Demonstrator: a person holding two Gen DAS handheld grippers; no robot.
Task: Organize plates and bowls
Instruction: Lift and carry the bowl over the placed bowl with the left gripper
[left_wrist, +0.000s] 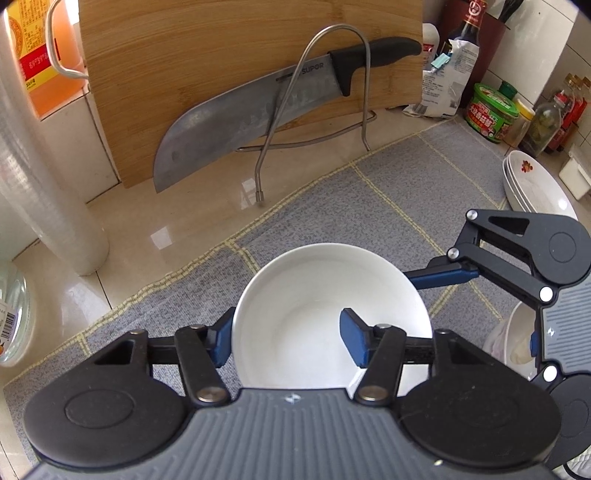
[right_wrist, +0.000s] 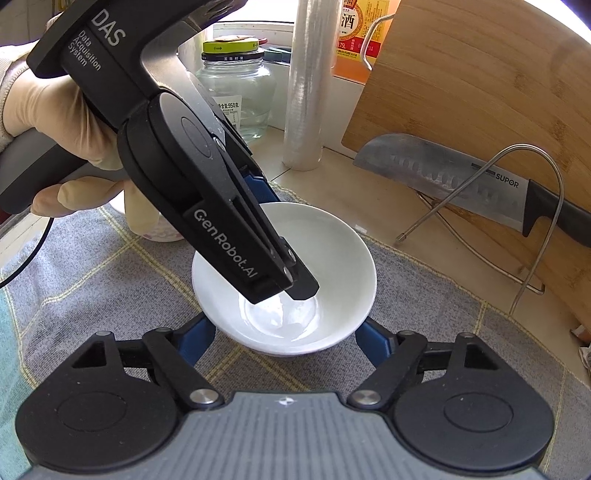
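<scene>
1. White bowl (left_wrist: 314, 295): plain glossy ceramic, round, steep flared wall, small flat bottom, empty. No pattern or chips visible.
2. It sits upright on a grey checked cloth (left_wrist: 369, 206) spread over the counter (left_wrist: 147, 229), in front of the wooden cutting board (left_wrist: 221, 74) and well apart from it.
3. Left hand-held gripper (left_wrist: 286, 341): clamped on the bowl's wall. One blue finger (left_wrist: 221, 343) is outside the rim and the other (left_wrist: 352, 338) is inside the bowl, with the wall between them. It is angled steeply down. A gloved hand (right_wrist: 55, 110) holds its grip.
4. Right hand-held gripper (right_wrist: 286, 336): partly open, straddling the bowl low down from the side away from the board, one finger on each flank. The pad tips run under the flare, so I cannot tell whether they are pressing.
5. Knife (left_wrist: 240, 122): black handle, broad blade. It rests in a wire rack (left_wrist: 365, 92) and leans flat against the board's face.
6. Stack of white plates (left_wrist: 535, 184): on the cloth, right of the board in the left wrist view. The top one carries a small red-orange motif.
7. Cling-film roll (left_wrist: 44, 184): stands upright, left of the board in that view.
</scene>
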